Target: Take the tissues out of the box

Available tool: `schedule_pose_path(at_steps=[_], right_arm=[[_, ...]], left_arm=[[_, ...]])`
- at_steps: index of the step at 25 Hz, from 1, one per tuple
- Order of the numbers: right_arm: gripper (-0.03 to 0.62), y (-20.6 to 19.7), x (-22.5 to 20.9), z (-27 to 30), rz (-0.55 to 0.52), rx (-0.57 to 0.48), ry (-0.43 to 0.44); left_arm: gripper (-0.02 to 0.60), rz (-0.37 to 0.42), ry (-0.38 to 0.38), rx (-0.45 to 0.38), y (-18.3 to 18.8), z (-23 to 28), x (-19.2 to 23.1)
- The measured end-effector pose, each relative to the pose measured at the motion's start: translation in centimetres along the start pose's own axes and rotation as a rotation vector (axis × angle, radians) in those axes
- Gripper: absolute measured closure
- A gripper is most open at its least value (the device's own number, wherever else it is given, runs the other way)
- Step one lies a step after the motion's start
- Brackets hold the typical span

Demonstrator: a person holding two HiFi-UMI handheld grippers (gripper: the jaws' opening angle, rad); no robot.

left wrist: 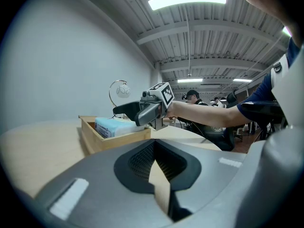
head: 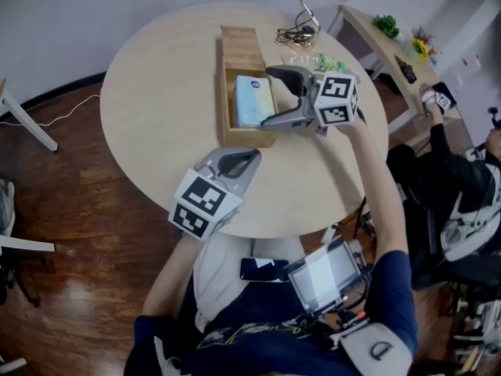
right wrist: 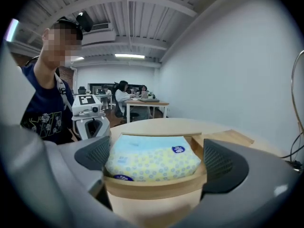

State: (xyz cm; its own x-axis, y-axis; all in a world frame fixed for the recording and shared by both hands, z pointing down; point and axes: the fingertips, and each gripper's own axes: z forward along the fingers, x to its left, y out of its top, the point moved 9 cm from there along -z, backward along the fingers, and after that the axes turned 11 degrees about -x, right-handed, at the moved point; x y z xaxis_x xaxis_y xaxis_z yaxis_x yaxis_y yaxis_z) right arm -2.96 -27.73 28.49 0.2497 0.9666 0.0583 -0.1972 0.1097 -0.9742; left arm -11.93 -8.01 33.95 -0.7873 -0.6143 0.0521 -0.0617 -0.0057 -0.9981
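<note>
- Our right tool (head: 267,96) stands open, jaws astride the pale blue-and-yellow soft tissue pack (head: 252,100) (no squeeze).
- The pack lies in the oblong wooden box (head: 239,45), toward 12 o'clock on the round pale bench (head: 156,92).
- Our left tool (head: 249,160): closed, empty, 6 o'clock.

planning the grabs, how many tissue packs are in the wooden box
1. The tissue pack lies in the open compartment of the wooden box, right before the open jaws of the right gripper; more could lie hidden beneath it.

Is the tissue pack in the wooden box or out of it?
In. The tissue pack lies inside the wooden box, its walls around it.
</note>
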Motion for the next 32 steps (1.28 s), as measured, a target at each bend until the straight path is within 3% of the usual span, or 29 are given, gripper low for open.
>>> schedule_pose_path(at_steps=[5,19,32], right_arm=[[0.008,0.2,0.7,1.1,-0.002,0.053,0.058],[0.006,1.2,0.8,3.6,-0.098,0.335,0.114],[0.006,2.0,-1.4,4.6,-0.111,0.493,0.042]], left_arm=[[0.578,0.0,0.0,0.0,0.0,0.1,0.0],[0.58,-0.001,-0.004,-0.001,-0.2,0.3,-0.2],[0.58,0.0,-0.013,-0.002,-0.3,0.3,-0.3]])
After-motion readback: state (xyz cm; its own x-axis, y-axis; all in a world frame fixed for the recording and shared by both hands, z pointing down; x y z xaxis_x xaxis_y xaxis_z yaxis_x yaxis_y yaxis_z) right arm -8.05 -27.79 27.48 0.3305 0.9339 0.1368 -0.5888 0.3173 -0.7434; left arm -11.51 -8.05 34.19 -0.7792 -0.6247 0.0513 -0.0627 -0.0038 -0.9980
